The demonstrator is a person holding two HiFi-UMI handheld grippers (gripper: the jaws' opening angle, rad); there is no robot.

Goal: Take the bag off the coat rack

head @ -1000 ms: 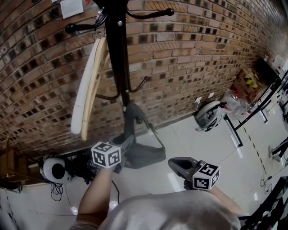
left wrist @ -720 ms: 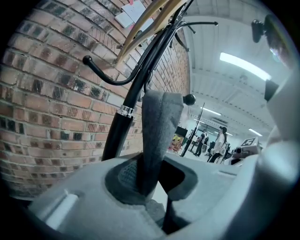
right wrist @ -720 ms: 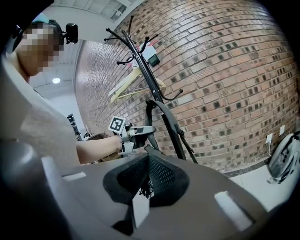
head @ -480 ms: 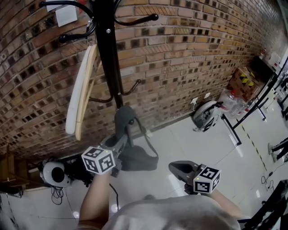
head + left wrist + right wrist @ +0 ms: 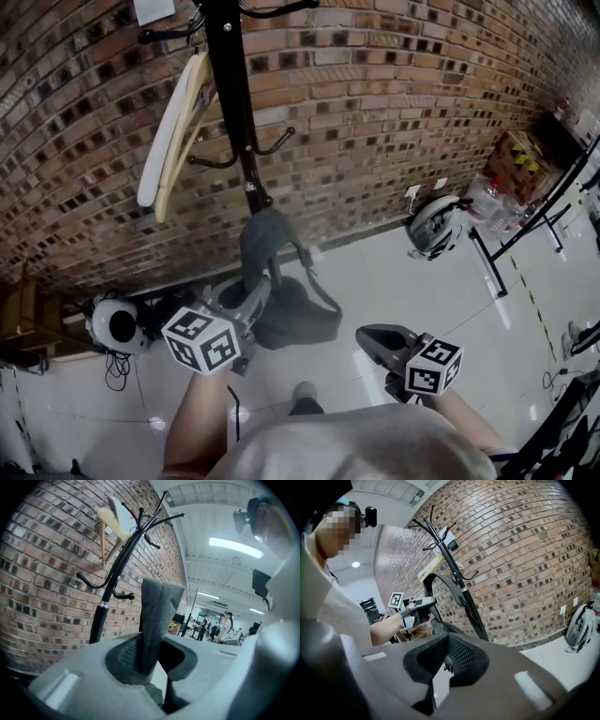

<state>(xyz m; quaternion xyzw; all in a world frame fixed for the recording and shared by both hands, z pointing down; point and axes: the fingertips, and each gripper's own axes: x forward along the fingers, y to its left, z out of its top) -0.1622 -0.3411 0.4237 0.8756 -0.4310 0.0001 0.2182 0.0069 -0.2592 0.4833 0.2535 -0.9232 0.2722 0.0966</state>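
A black coat rack (image 5: pixel 232 94) stands against the brick wall. In the head view a grey bag (image 5: pixel 295 316) hangs below its strap (image 5: pixel 264 232), just in front of the rack's pole. My left gripper (image 5: pixel 251 298) is shut on that strap. In the left gripper view the grey strap (image 5: pixel 157 616) rises from between the jaws of the left gripper (image 5: pixel 150 663), apart from the rack's hooks (image 5: pixel 123 595). My right gripper (image 5: pixel 373 339) hovers to the right of the bag, shut and holding nothing. The right gripper view shows the right gripper (image 5: pixel 445 667) with the bag's strap (image 5: pixel 440 581) beside the pole.
A pale wooden hanger (image 5: pixel 173 141) hangs high on the rack. A white helmet (image 5: pixel 436 225) lies by the wall at right, near black metal frames (image 5: pixel 525 234) and a cardboard box (image 5: pixel 514 161). A white round device (image 5: pixel 117 326) with cables sits at the left.
My left gripper has pulled back from the rack with the strap in it, and the bag has come along. The right gripper has shifted a little.
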